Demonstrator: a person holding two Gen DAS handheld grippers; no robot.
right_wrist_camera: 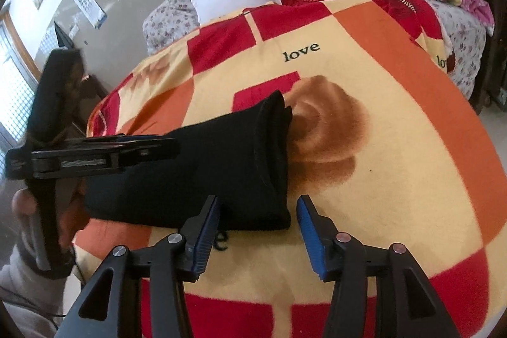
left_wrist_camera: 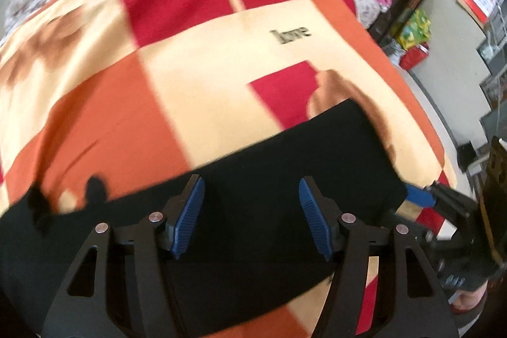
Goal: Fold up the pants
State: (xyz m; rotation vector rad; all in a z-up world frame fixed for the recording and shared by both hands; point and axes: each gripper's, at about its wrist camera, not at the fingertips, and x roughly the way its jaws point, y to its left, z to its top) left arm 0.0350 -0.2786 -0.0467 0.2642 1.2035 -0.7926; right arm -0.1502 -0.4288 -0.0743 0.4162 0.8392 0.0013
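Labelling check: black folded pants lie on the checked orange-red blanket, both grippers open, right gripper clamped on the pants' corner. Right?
Not quite. The right gripper grips nothing: the right wrist view shows its jaws apart above the black folded pants. The pants do lie on the checked orange-red blanket, and the left gripper is open.

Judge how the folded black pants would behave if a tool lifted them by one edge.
The pants are soft knit fabric in stacked layers, so they would probably droop and unfold. They look light for their bulk. The fuzzy blanket should grip them, so a push would likely bunch them rather than slide them.
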